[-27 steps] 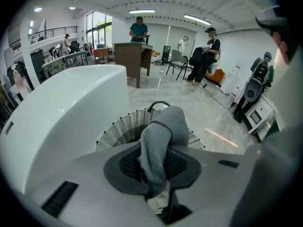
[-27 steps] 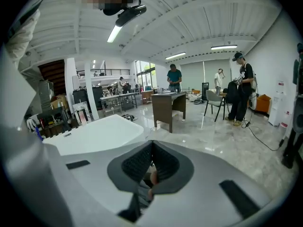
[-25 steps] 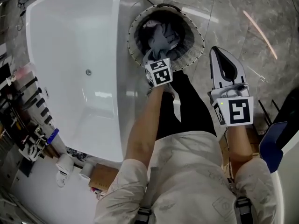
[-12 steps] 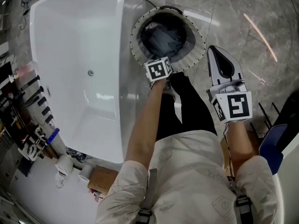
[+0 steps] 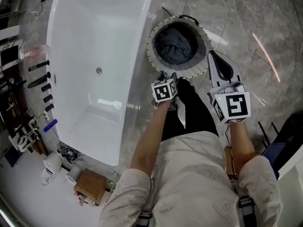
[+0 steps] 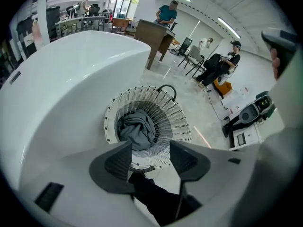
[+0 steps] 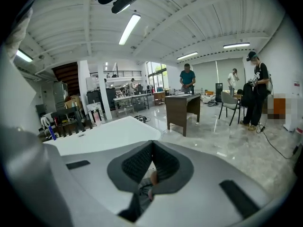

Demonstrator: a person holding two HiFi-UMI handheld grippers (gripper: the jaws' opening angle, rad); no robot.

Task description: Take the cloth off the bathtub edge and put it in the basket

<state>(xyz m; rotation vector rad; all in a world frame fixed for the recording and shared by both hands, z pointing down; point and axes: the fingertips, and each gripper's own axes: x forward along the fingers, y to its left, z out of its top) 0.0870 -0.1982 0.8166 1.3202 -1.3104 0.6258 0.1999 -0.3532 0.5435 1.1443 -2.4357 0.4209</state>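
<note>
Grey cloth (image 5: 176,45) bunched in the basket (image 5: 197,70) looks soft, light and limp, best pinched at a raised fold; left hand-held gripper (image 6: 150,150) stands wide and empty, right hand-held gripper (image 7: 151,149) is closed.

Basket (image 6: 177,122) near rim hidden behind left gripper (image 6: 150,145) jaws; cloth (image 6: 137,129) underside buried, unseen.
</note>
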